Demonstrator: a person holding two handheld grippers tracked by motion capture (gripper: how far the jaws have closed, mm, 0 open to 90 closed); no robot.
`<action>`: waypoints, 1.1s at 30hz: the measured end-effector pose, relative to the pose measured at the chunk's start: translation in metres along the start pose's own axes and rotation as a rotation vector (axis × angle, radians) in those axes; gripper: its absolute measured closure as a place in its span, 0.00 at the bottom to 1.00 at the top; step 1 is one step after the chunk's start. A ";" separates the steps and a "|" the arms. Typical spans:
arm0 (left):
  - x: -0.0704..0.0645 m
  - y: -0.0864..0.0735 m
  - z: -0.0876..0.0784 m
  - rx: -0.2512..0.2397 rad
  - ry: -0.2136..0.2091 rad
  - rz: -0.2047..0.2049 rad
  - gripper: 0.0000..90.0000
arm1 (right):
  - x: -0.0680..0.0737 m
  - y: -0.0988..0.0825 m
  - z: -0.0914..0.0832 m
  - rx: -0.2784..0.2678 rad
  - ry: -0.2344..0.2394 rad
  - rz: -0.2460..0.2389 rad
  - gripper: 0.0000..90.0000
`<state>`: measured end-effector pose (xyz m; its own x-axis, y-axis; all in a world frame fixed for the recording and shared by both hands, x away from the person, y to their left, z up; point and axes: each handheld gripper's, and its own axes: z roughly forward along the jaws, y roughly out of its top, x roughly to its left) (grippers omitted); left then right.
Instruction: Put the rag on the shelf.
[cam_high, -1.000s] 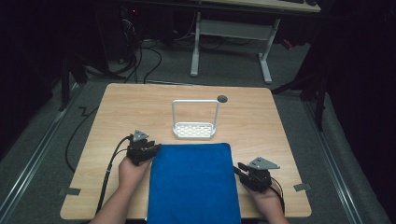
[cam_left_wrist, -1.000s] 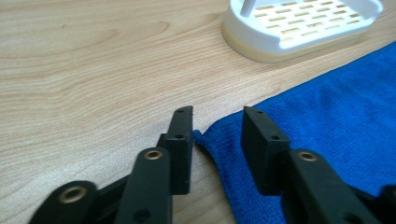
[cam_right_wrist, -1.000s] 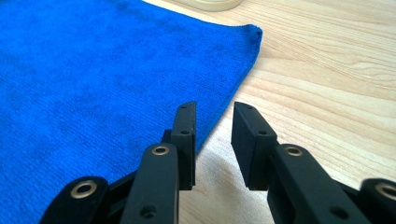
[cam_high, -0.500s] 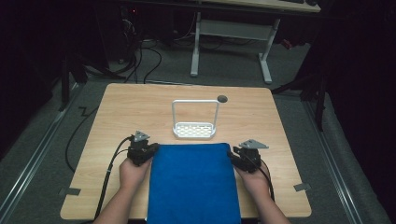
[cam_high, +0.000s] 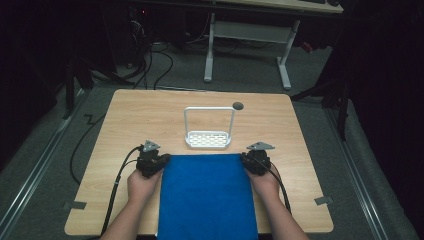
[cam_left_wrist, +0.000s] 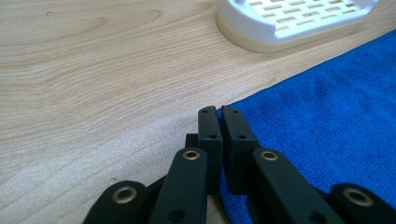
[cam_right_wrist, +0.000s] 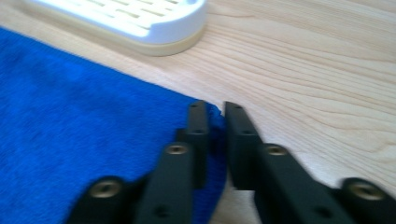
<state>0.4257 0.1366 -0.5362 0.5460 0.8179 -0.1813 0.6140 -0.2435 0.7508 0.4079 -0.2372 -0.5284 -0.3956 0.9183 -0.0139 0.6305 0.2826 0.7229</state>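
Observation:
A blue towel (cam_high: 207, 195) lies flat on the wooden table (cam_high: 130, 125), and its near end hangs over the front edge. My left gripper (cam_high: 162, 159) is at the towel's far left corner. In the left gripper view the left gripper (cam_left_wrist: 220, 112) has its jaws almost together, pinching the edge of the towel (cam_left_wrist: 327, 116). My right gripper (cam_high: 247, 159) is at the far right corner. In the right gripper view the right gripper (cam_right_wrist: 215, 106) holds the corner of the towel (cam_right_wrist: 70, 116) in the narrow gap between its jaws.
A white slotted rack (cam_high: 209, 139) with a tall wire handle stands just beyond the towel's far edge, close to both grippers (cam_left_wrist: 294, 18) (cam_right_wrist: 140, 18). A dark round hole (cam_high: 238, 105) sits farther back. Bare wood lies left and right of the towel.
My right gripper has travelled from the table's near right side up to the towel's far right corner. The left gripper has stayed at the far left corner.

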 end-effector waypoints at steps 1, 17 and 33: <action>0.001 0.000 0.000 0.000 -0.007 -0.002 0.97 | 0.001 0.000 0.000 -0.002 -0.009 -0.013 0.98; -0.017 -0.004 -0.039 -0.225 -0.008 0.067 0.98 | 0.021 0.000 -0.049 -0.237 0.032 -0.049 0.98; -0.034 0.013 -0.100 -0.472 0.012 0.110 0.98 | 0.031 0.014 -0.104 -0.466 0.031 -0.064 0.98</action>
<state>0.3586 0.1576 -0.4566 0.5851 0.8071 -0.0796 0.2262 -0.0682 0.9717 0.3351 -0.2339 -0.4466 -0.4480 0.8924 -0.0530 0.2403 0.1774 0.9544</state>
